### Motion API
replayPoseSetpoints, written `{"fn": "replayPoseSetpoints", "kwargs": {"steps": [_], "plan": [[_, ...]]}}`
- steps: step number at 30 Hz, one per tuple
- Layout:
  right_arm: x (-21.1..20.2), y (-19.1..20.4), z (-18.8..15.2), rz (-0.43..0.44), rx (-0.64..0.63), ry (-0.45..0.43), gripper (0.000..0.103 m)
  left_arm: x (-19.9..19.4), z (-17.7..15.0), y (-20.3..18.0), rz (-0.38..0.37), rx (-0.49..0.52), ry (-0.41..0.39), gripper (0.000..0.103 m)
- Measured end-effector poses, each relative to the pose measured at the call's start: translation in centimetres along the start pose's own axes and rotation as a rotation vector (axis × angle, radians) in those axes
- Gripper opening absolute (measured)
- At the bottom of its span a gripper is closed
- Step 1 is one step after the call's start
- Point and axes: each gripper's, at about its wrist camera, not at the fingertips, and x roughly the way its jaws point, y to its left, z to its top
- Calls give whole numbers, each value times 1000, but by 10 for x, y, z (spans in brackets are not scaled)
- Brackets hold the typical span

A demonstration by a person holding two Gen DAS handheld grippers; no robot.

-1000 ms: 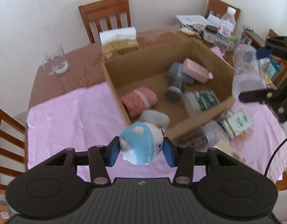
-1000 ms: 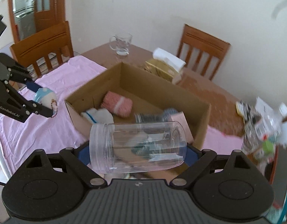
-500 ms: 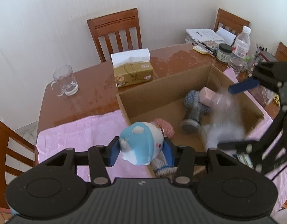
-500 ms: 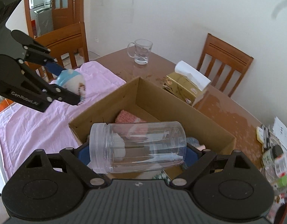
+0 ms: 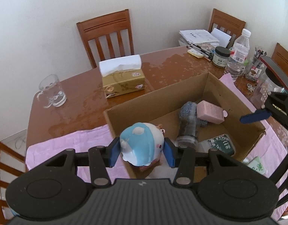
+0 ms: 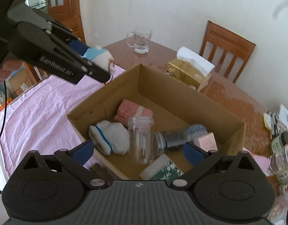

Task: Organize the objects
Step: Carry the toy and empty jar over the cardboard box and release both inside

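Observation:
My left gripper (image 5: 142, 150) is shut on a blue and white plush toy (image 5: 141, 146) and holds it above the near left edge of the cardboard box (image 5: 159, 101). The toy also shows in the right wrist view (image 6: 101, 58). My right gripper (image 6: 138, 151) is open and empty above the box (image 6: 106, 95). A clear plastic jar (image 6: 142, 140) lies inside the box below it, among a white sock (image 6: 112, 137), a pink knit roll (image 6: 132, 111), a pink box (image 6: 205, 140) and a green-labelled jar (image 6: 162, 170).
A tissue box (image 5: 122, 78) and a glass mug (image 5: 51, 91) stand on the wooden table (image 5: 72, 97) behind the box. Bottles, jars and papers (image 5: 235, 54) crowd the far right. A pink cloth (image 6: 40, 108) covers the near table. Chairs surround it.
My right gripper opened and let go of the clear jar, which now lies in the box. My left gripper carried the plush toy forward to the box's edge.

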Motion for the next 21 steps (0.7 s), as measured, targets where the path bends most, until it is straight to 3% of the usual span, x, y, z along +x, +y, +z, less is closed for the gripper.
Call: {"fn": "replayPoseSetpoints", "kwargs": {"steps": [10, 12, 13, 14, 21], "plan": [[-6, -16, -12, -47, 86, 6, 103, 28, 41, -19, -38, 38, -38, 49], [-9, -20, -13, -57, 109, 4, 103, 32, 47, -22, -43, 36, -46, 64], [-10, -21, -15, -61, 121, 3, 103, 35, 50, -23, -41, 30, -46, 87], [-11, -22, -16, -63, 128, 1, 103, 36, 51, -25, -28, 23, -56, 96], [-14, -22, -31, -101, 157, 11, 103, 35, 44, -33, -10, 36, -49, 96]]}}
